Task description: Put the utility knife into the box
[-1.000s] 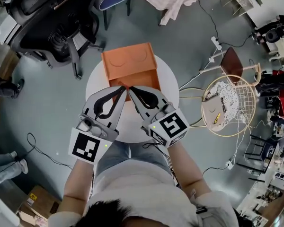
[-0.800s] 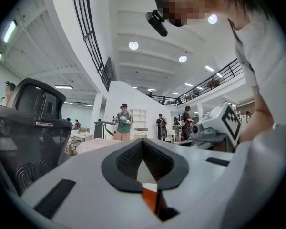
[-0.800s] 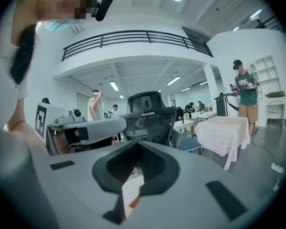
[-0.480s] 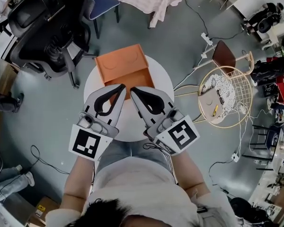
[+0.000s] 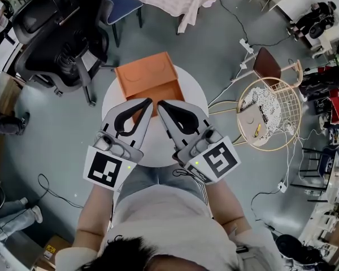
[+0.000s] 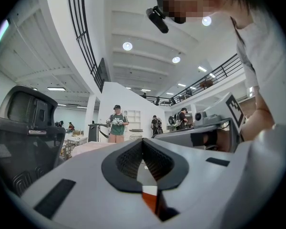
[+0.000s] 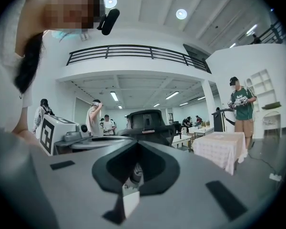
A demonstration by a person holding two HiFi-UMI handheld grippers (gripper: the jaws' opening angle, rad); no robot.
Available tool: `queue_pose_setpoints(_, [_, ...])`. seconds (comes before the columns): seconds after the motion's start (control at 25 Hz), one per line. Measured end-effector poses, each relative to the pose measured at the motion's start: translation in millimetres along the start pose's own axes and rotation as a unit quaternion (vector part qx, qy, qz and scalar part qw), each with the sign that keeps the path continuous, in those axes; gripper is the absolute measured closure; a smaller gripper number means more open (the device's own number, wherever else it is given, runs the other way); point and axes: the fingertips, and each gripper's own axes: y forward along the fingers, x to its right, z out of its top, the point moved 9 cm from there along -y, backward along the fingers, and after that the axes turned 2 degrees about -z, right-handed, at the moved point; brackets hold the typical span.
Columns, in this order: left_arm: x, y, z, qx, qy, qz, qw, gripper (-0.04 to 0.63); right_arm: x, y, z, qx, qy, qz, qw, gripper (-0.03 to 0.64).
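Orange box (image 5: 144, 75) sits at the far edge of the round white surface (image 5: 195, 97), and its back seems to overhang that edge. The top face shows two round embossings, with a darker orange band on the near side. I can't tell if that band is a side wall or an open interior.

The utility knife isn't visible in any view, neither on the bare surface nor in either gripper. My guess is it's either already inside the box or out of frame.

Left gripper (image 5: 149, 101): fingers closed tip to tip with nothing held. Its own view shows only a sliver of orange box (image 6: 149, 201) through the gap behind the tips.

Right gripper (image 5: 161, 103): same, fingers pressed together and empty. Both tips hover just beside the box's near side, close to each other, towards the middle of the surface.

How to do this step well, as a judgement:
- Confirm where the knife is before moving. Tilt the head view to look into the box.
- If it isn't in the box, spread one pair of fingers well before the approach and take the knife across the handle at mid-body, blade retracted.
- Steady the box with the other gripper, since the overhang could let it tip.
- Lay the knife in flat and let go low.
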Motion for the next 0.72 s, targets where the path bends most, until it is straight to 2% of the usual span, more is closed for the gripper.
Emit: queue_pose_setpoints(0.72, [2.2, -7.0, 7.4, 0.009, 0.001, 0.002, 1.0, 0.586, -6.2, -2.4, 4.7, 0.013, -0.019, 0.001, 1.0, 0.611])
